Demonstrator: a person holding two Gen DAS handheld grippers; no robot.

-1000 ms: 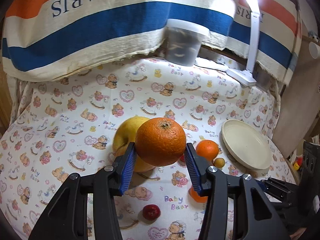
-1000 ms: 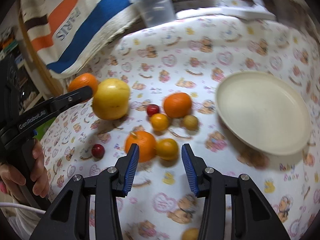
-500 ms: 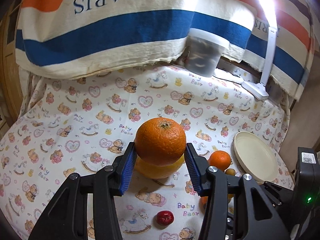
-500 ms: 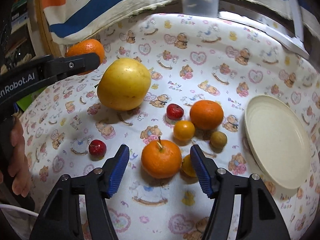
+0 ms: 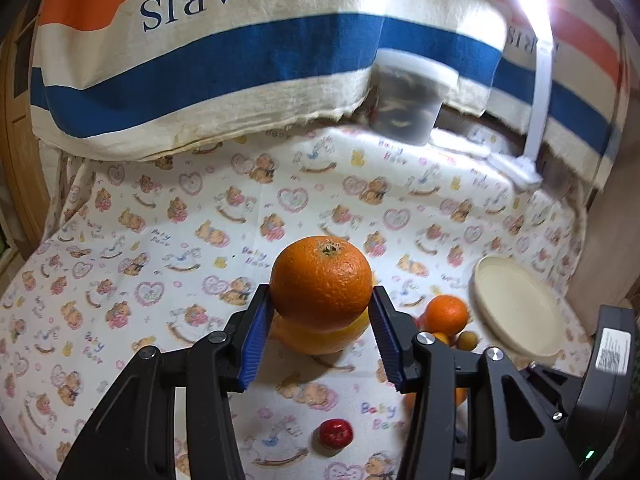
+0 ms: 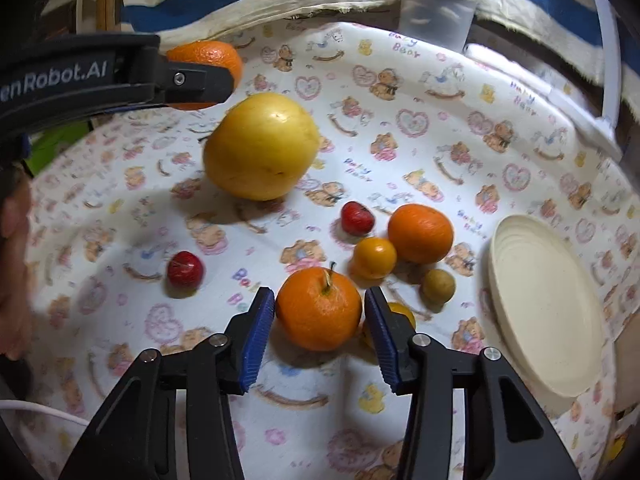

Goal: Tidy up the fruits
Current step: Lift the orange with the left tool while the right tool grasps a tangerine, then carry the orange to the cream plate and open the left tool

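My left gripper (image 5: 320, 296) is shut on a large orange (image 5: 322, 280), held above the bear-print cloth. A big yellow fruit (image 5: 320, 340) lies just behind and below it. In the right wrist view my right gripper (image 6: 319, 300) is closing, with a stemmed orange (image 6: 318, 308) between its jaws and both blue pads against its sides. That orange rests on the cloth. Beyond it lie a tangerine (image 6: 420, 233), a small orange fruit (image 6: 374, 257), a brownish one (image 6: 438, 286) and two red ones (image 6: 357, 218) (image 6: 184, 268). The cream plate (image 6: 548, 312) at the right holds nothing.
A striped PARIS cloth (image 5: 200, 40) hangs along the back, with a lidded clear tub (image 5: 412, 100) and a white lamp stand (image 5: 540, 92) in front of it. The person's hand (image 6: 12, 280) shows at the left edge. A small yellow fruit (image 6: 402, 312) is half hidden behind my right finger.
My right gripper slid left from the small yellow fruit to the stemmed orange, spread wider, then closed onto it. The left gripper kept hold of the large orange, tilting slightly.
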